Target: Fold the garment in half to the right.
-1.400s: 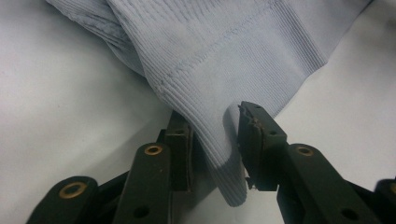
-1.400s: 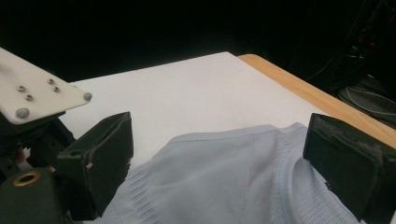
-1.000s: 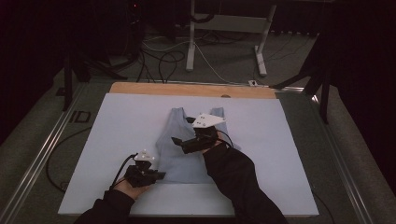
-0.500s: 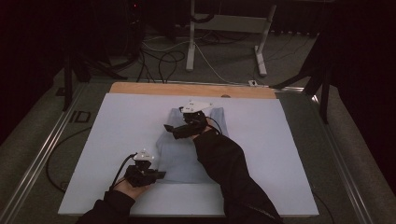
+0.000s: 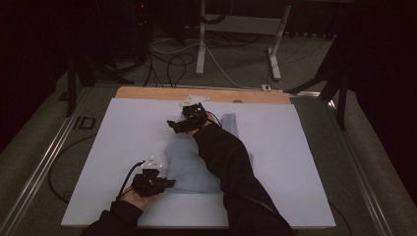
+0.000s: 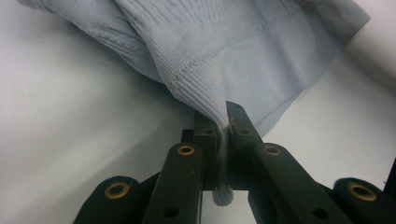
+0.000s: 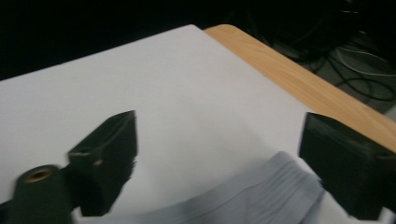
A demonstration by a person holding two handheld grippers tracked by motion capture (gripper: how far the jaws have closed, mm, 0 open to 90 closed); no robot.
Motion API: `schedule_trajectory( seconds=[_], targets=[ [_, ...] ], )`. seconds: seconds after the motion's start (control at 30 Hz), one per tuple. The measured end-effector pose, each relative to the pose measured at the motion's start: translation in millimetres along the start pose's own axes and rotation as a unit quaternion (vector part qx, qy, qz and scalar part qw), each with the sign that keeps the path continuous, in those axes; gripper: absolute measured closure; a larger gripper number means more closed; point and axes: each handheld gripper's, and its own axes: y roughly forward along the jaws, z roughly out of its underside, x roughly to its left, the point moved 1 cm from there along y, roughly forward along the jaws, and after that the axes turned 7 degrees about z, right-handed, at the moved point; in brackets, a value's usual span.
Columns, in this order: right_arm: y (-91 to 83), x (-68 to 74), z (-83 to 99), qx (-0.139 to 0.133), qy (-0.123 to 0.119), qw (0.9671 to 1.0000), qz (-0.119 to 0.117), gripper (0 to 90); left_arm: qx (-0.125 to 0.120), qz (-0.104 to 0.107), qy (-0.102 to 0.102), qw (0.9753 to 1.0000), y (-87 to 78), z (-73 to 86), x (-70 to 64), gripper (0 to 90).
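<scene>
Left gripper (image 6: 223, 140) pinching garment (image 6: 233, 51) hem; right gripper (image 7: 219, 158) spread wide.

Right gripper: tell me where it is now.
In the high view the right gripper hangs open over the far middle of the table, near the wooden edge, at the garment's far end.
</scene>
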Motion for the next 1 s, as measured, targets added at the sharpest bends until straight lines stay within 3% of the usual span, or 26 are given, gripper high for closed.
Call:
schedule_trajectory(
  seconds=[0.23, 0.3, 0.4, 0.43, 0.47, 0.6, 0.83, 1.0],
  targets=[
    [26.3, -12.7, 4.9, 0.038, 0.018, 0.9987, 0.030, 20.8, -0.008, 0.003, 0.003, 1.0000, -0.8, -0.9, -1.6, 85.6],
    [34.1, -16.8, 9.4, 0.052, 0.028, 0.9975, 0.038, 25.7, -0.009, 0.003, 0.006, 0.9999, -1.1, -1.4, -2.7, 85.7],
    [41.5, -20.1, 14.4, 0.065, 0.025, 0.9966, 0.044, 32.1, -0.013, 0.005, 0.009, 0.9999, -1.9, -2.3, -5.2, 85.6],
    [48.9, -24.3, 18.8, 0.079, 0.028, 0.9952, 0.051, 39.6, -0.014, 0.005, 0.010, 0.9998, -1.7, -2.8, -6.3, 85.7],
    [52.2, -26.1, 20.0, 0.089, 0.028, 0.9941, 0.056, 41.4, -0.016, 0.008, 0.012, 0.9998, -0.8, -3.4, -6.9, 85.7],
    [63.5, -30.6, 21.6, 0.106, 0.040, 0.9921, 0.055, 44.1, -0.017, 0.010, 0.007, 0.9998, 0.4, -2.8, -5.9, 85.7],
    [79.5, -29.9, 20.7, 0.135, 0.020, 0.9878, 0.075, 46.6, -0.020, 0.015, 0.007, 0.9997, 0.3, -3.4, -6.0, 85.7],
    [85.3, -30.8, 26.7, 0.153, 0.023, 0.9845, 0.083, 47.8, -0.021, 0.018, 0.007, 0.9996, 0.9, -3.5, -6.1, 85.7]
  ],
)
